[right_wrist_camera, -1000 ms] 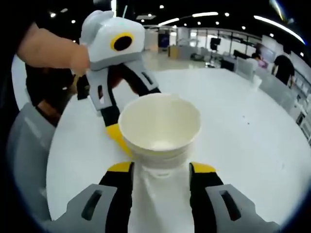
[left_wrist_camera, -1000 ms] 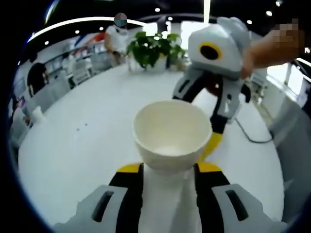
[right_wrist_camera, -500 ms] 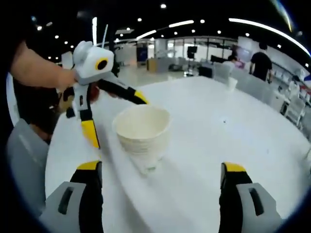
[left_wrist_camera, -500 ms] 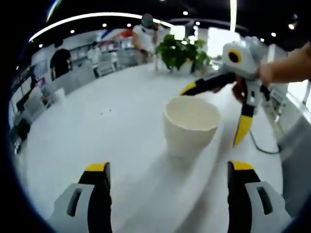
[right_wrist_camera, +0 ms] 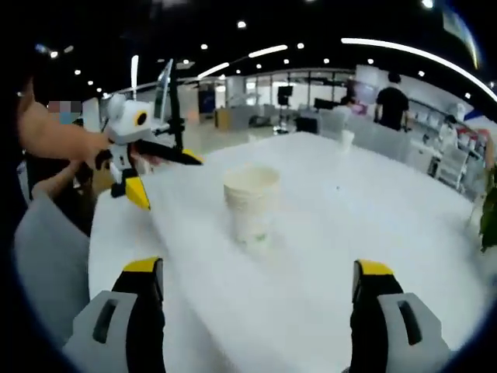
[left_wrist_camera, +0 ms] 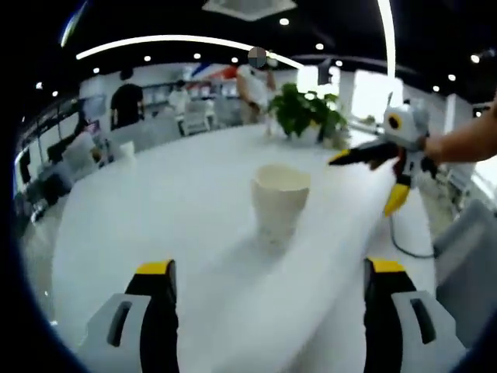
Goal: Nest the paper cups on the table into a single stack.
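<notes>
Both our grippers have drawn back from the cups [left_wrist_camera: 279,200] since a second ago, when each clamped them. Now the left gripper [left_wrist_camera: 268,311] and the right gripper [right_wrist_camera: 260,307] hold their jaws spread wide with nothing between them. We see the cups nested, upright and alone on the white counter [left_wrist_camera: 155,210], well apart from either gripper.
</notes>
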`<state>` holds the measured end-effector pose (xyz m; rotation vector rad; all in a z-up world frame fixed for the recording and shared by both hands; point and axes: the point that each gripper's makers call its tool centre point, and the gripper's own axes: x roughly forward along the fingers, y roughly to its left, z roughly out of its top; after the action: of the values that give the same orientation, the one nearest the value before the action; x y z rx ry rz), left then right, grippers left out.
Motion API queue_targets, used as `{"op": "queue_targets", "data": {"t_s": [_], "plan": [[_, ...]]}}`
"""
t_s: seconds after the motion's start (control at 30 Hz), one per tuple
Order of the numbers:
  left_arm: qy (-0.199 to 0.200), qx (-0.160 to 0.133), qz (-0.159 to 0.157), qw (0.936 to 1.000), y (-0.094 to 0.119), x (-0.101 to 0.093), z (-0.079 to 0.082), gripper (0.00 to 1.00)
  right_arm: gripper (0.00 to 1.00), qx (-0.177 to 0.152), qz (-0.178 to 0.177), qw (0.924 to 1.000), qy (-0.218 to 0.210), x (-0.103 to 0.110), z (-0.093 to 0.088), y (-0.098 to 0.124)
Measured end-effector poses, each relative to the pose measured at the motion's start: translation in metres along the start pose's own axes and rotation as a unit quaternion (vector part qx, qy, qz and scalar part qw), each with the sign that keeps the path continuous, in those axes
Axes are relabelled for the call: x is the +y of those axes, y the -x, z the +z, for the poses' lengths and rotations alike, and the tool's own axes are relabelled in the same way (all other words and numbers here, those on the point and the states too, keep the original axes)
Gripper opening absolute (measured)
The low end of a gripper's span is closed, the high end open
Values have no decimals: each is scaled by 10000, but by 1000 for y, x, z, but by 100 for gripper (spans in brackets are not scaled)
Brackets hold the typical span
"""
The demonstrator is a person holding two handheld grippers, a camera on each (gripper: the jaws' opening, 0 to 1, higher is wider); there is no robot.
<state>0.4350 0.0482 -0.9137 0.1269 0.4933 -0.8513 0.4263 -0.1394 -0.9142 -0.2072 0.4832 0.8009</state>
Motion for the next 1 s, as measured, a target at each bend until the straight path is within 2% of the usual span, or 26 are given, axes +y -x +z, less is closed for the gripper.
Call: {"op": "queue_targets", "data": {"t_s": [0.2, 0.4, 0.53, 0.7, 0.9, 1.0], "plan": [[174, -103, 210, 9996, 28, -4, -16, 98, 100, -108, -209, 9996, -155, 13, -12, 23], [263, -212, 351, 9988, 56, -21, -29, 98, 100, -253, -430, 9983, -288, 26, -20, 52], [186, -343, 435, 9983, 70, -28, -29, 98, 100, -328, -521, 9977, -285, 33, -25, 69], [235, -365, 493, 9978, 82, -30, -31, 98, 100, -314, -489, 9981, -215, 43, -30, 78], [392, -396, 542, 9970, 90, -35, -37, 98, 100, -317, -489, 9981, -182, 50, -34, 80], [342, -358, 520, 9974, 91, -40, -40, 98, 100, -328, -474, 9982, -181, 53, -34, 82]]}}
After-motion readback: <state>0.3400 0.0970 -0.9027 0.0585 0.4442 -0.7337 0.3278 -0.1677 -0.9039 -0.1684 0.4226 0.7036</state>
